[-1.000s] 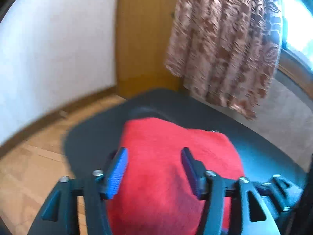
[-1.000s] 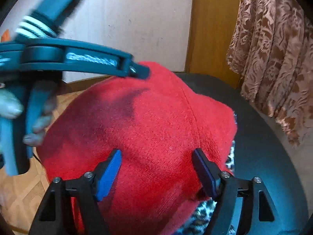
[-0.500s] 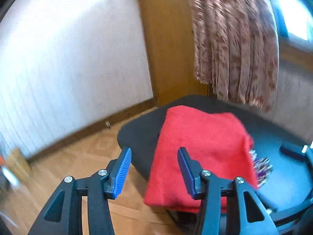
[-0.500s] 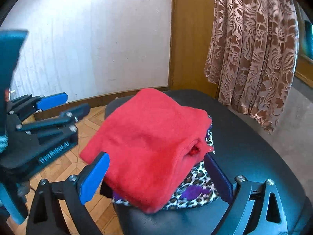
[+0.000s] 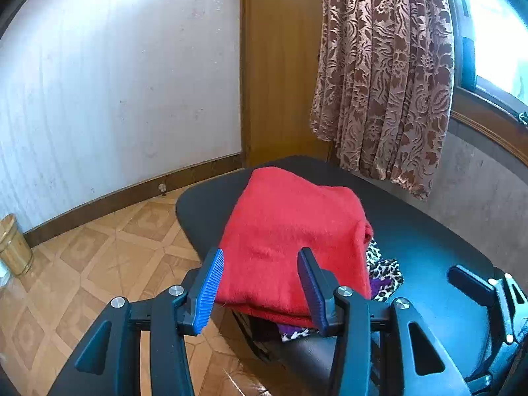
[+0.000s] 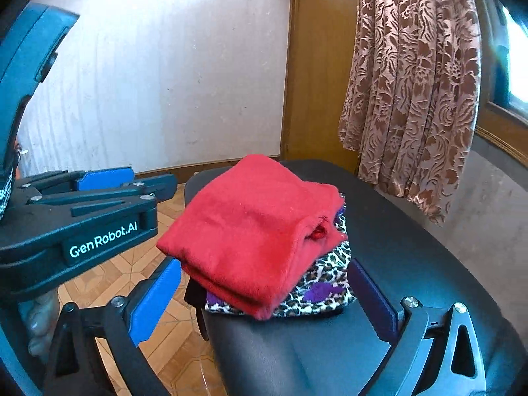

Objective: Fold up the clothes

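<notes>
Your left gripper (image 5: 260,283) hangs in the foreground of its own camera, blue-padded jaws partly apart and closing on empty air; the red fabric seen between them lies beyond, untouched. Your right gripper (image 6: 264,300) frames the pile from the near side, its jaws spread wide and opening, nothing pressed between the pads. In the right wrist view the left tool reaches in from the left, and what may be your hand (image 6: 41,323) shows blurred below it, too smeared to read with confidence.

Just past the fingertips, the folded red garment (image 6: 254,227) sits on top of a leopard-print garment (image 6: 325,283) with purple patches, the two stacked at the front left part of the black chair seat (image 6: 412,241). The red piece overhangs the printed one on the left, and its folded edge faces right, layers showing. Part of the right tool juts in at the lower right edge of the left wrist view.

To the left of the chair runs patterned parquet floor (image 5: 99,264), with a small wooden bucket (image 5: 13,244) against the skirting. Behind stand a pale wall (image 5: 115,82), a wooden door panel (image 5: 280,66) and a brown floral curtain (image 5: 386,76) beside a bright window (image 5: 495,33).
</notes>
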